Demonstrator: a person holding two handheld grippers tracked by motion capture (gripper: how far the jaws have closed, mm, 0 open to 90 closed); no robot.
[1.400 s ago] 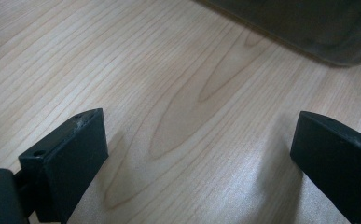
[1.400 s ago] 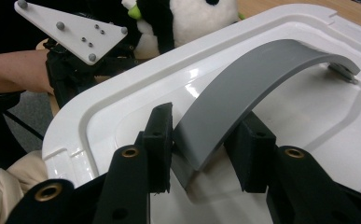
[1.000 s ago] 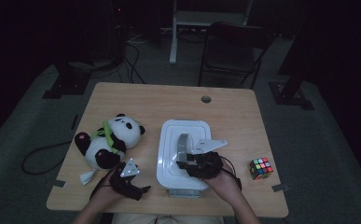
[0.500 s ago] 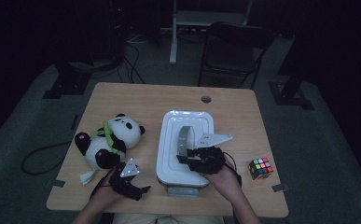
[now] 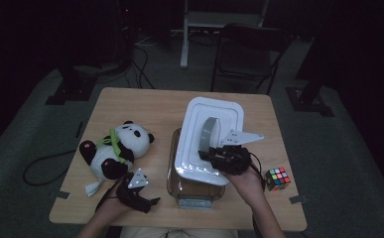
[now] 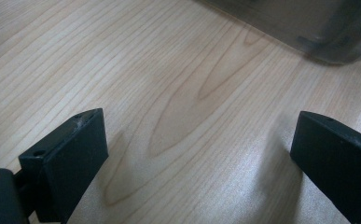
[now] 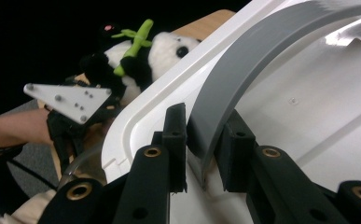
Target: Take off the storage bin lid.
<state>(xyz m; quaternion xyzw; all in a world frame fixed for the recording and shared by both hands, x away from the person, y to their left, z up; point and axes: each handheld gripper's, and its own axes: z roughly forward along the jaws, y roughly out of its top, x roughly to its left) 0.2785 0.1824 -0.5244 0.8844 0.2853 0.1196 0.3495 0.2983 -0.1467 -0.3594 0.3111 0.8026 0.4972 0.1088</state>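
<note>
Right tongs [image 7: 201, 154] grip the grey handle [image 7: 243, 79] of the white lid [image 5: 210, 141]; jaws have just been closing, one pad on each side of the handle. Lid sits tilted above the clear storage box [image 5: 192, 186], far edge raised, at the counter [image 5: 145, 106] centre. Left tongs [image 6: 199, 154] stand wide with nothing between them, over bare counter just beside the box. Plush panda [image 5: 114, 151] lies left of the box; Rubik's cube [image 5: 278, 178] lies right.

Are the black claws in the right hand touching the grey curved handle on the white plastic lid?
Touching. In the right gripper view, the right gripper has both black jaws pressed against the grey curved handle of the white plastic lid, with no gap either side.
</note>
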